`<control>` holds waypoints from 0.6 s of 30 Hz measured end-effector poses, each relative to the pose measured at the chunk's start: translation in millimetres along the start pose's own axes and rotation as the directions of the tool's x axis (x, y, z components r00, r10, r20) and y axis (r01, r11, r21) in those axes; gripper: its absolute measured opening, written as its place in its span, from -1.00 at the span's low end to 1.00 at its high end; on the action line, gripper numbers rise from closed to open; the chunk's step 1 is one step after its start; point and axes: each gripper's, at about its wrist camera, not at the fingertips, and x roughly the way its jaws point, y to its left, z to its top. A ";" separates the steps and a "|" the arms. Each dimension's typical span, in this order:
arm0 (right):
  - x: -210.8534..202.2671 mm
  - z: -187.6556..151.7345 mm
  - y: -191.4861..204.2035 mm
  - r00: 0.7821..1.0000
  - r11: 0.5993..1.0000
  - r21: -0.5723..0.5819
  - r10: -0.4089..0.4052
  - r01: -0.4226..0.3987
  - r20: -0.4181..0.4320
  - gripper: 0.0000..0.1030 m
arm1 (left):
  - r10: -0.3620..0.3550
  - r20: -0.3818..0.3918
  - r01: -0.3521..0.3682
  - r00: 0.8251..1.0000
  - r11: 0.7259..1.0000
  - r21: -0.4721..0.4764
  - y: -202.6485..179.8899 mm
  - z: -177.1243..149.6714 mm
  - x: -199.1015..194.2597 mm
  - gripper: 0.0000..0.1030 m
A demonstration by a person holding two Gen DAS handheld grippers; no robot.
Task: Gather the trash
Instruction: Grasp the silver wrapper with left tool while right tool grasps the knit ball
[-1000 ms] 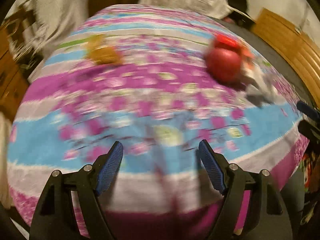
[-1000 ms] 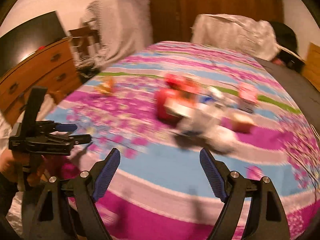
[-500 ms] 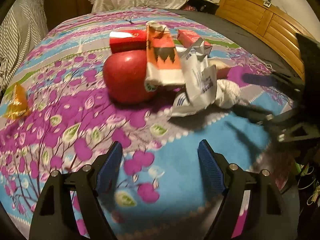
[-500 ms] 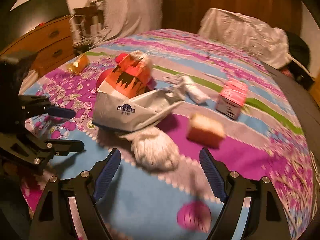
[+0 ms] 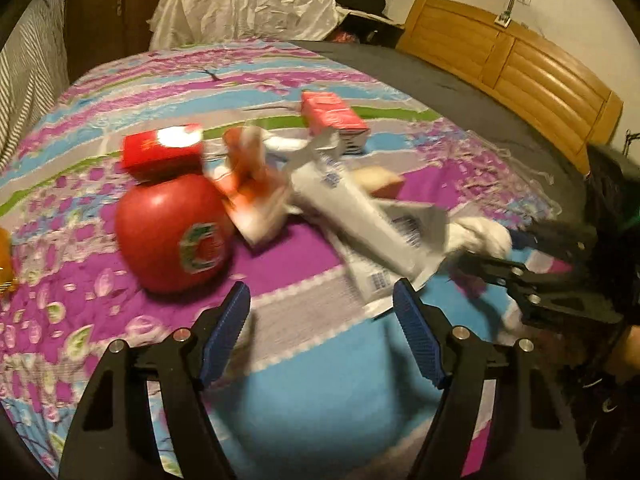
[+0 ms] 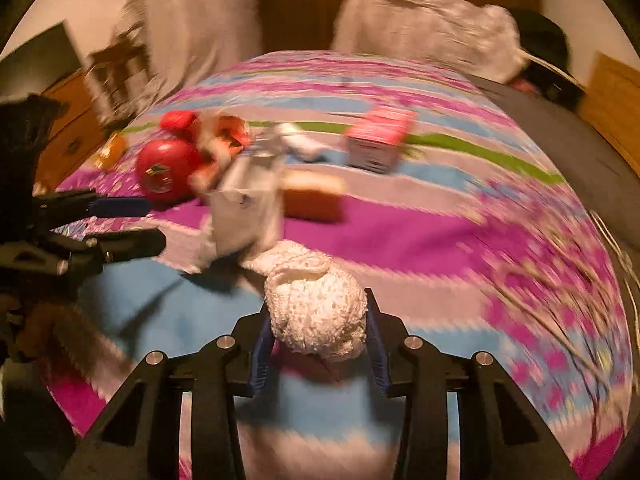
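Red apple [image 5: 174, 232] with unreadable sticker, right claw [image 6: 318, 334] closing on white wad [image 6: 316, 308], left claw [image 5: 322, 324] wide and narrowing, nothing between.

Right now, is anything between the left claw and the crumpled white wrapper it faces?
Nothing visible blocks it. The left claw, closing with nothing between its fingers, has only bare bedspread before the white wrapper. The red apple sits off to its left. The right claw is closing around the white tissue ball beside the wrapper.
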 end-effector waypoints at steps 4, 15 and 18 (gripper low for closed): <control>-19.7 -21.7 -29.3 0.997 0.995 0.062 -0.081 0.081 -0.008 -0.17 | -0.074 -0.013 0.072 0.997 0.994 -0.082 -8.7 6.6 6.1 0.37; -32.5 -13.8 -37.7 0.998 0.998 -0.059 -0.014 0.010 -0.060 0.46 | 0.033 -0.048 -0.042 0.998 0.980 -0.194 -17.3 37.1 29.8 0.66; -12.2 -8.3 -33.2 0.991 0.994 -0.113 -0.011 -0.004 -0.131 0.42 | 0.056 -0.095 -0.074 0.994 0.978 -0.196 -18.0 41.8 48.4 0.60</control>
